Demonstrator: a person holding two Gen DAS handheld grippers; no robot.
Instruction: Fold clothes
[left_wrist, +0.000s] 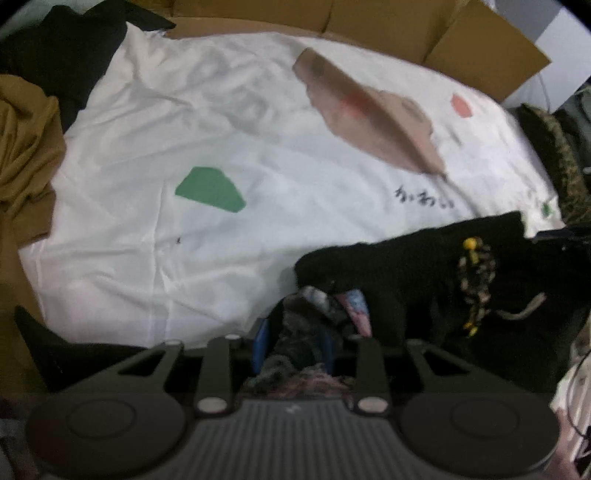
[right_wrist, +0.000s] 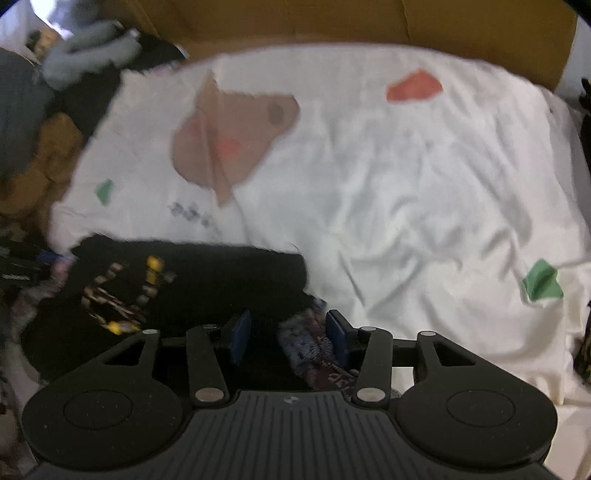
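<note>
Left gripper (left_wrist: 293, 345) clamping bunched dark patterned knit fabric (left_wrist: 295, 354) between blue pads, jaws narrow – likely holding one edge taut for fold. Right gripper (right_wrist: 290, 338) standing about half open; same mottled fabric (right_wrist: 310, 347) lying between pads, against the right one, left pad clear – not gripped, judged release or re-grip. Black garment with yellow-beaded braided cord (right_wrist: 177, 280) lying just beyond both claws, on white printed sheet (left_wrist: 184, 147) serving as folding surface. Brown cardboard (left_wrist: 369, 18) walling far side.
</note>
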